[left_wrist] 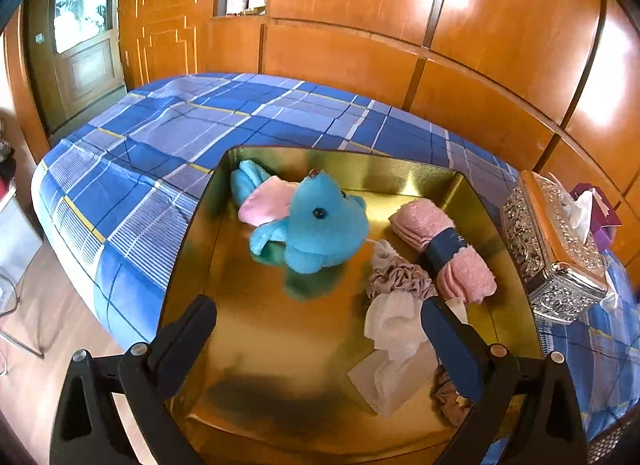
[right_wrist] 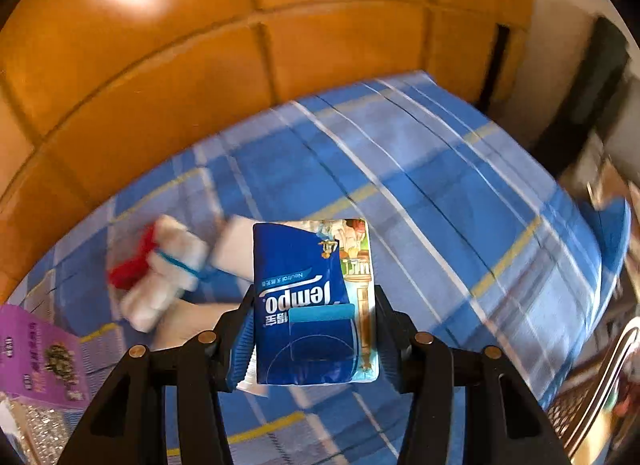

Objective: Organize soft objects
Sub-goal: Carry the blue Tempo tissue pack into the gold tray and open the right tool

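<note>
The blue plastic-wrapped Tempo tissue pack (right_wrist: 316, 301) sat clamped in my right gripper (right_wrist: 314, 329), off the blue plaid bedspread (right_wrist: 440, 193) with the wooden wall panels beyond. Left of it on the cover lay a white rolled cloth bundle with a red end and a blue band (right_wrist: 160, 269), beside a flat white packet (right_wrist: 234, 251). Over on my other side, the shiny gold metal tray (left_wrist: 260, 345) already held a blue plush toy with a pink ear (left_wrist: 312, 221), a rolled pink towel in a navy band (left_wrist: 444, 249), a crumpled taupe fabric piece (left_wrist: 400, 277) and a loose white tissue (left_wrist: 394, 329). I judged the slick wrapper the main worry: the pack could slide out if I swung it quickly toward the tray, and dropping it carelessly might knock the ornate silver tissue box (left_wrist: 556, 253) just beside the tray's edge. My right fingers (right_wrist: 242, 345) pressed both long sides of the pack, about half spread. My left gripper (left_wrist: 320, 345) hung over the tray floor, fingers fully spread and holding nothing, one finger (left_wrist: 452, 345) in front of the tissue.
</note>
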`<control>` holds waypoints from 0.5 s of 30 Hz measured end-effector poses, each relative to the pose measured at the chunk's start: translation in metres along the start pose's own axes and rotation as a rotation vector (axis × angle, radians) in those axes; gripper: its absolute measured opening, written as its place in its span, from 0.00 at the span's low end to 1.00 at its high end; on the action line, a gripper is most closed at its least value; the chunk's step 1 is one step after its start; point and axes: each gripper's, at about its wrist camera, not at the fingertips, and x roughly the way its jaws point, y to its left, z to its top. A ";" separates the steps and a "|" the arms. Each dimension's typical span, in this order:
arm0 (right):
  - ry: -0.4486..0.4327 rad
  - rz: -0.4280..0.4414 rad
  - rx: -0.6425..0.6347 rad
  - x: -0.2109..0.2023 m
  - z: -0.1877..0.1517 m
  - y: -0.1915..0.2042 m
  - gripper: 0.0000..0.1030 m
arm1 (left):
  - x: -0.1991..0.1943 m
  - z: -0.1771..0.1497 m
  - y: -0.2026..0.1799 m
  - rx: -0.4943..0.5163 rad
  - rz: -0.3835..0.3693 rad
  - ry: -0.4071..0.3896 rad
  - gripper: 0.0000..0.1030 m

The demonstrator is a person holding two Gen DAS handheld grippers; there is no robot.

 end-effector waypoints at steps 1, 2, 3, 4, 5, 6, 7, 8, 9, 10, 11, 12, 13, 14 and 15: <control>-0.010 0.018 -0.039 -0.006 0.007 0.015 0.50 | -0.002 0.000 -0.002 0.009 -0.005 -0.009 1.00; -0.014 0.029 -0.060 -0.008 0.011 0.025 0.50 | -0.004 0.000 -0.005 0.019 -0.008 -0.020 1.00; -0.022 0.045 -0.094 -0.013 0.016 0.040 0.50 | -0.007 0.000 -0.008 0.031 -0.007 -0.035 1.00; -0.035 0.059 -0.142 -0.020 0.022 0.061 0.50 | -0.010 0.000 -0.011 0.040 -0.008 -0.047 1.00; -0.046 0.071 -0.175 -0.025 0.025 0.078 0.50 | -0.012 0.000 -0.014 0.053 -0.012 -0.057 1.00; -0.054 0.083 -0.196 -0.029 0.026 0.090 0.50 | -0.014 0.001 -0.017 0.064 -0.012 -0.064 1.00; -0.067 0.111 -0.231 -0.036 0.028 0.111 0.50 | -0.016 0.000 -0.020 0.078 -0.010 -0.075 1.00; -0.082 0.141 -0.267 -0.044 0.029 0.132 0.50 | -0.019 0.000 -0.023 0.091 -0.008 -0.087 1.00; -0.091 0.158 -0.289 -0.049 0.028 0.145 0.50 | -0.021 0.000 -0.025 0.099 -0.005 -0.096 1.00; -0.106 0.194 -0.330 -0.058 0.026 0.168 0.50 | -0.023 0.000 -0.028 0.110 -0.002 -0.105 1.00; -0.120 0.231 -0.372 -0.068 0.022 0.190 0.50 | -0.025 0.000 -0.030 0.121 0.000 -0.115 1.00; -0.128 0.254 -0.396 -0.074 0.018 0.202 0.50 | -0.026 0.000 -0.031 0.126 0.001 -0.121 1.00; -0.144 0.301 -0.448 -0.086 0.011 0.227 0.50 | -0.027 0.000 -0.032 0.132 0.006 -0.124 1.00; -0.156 0.341 -0.489 -0.095 0.002 0.245 0.50 | -0.027 -0.001 -0.034 0.141 0.016 -0.124 1.00; -0.166 0.384 -0.530 -0.104 -0.006 0.262 0.50 | -0.028 -0.002 -0.035 0.147 0.025 -0.126 1.00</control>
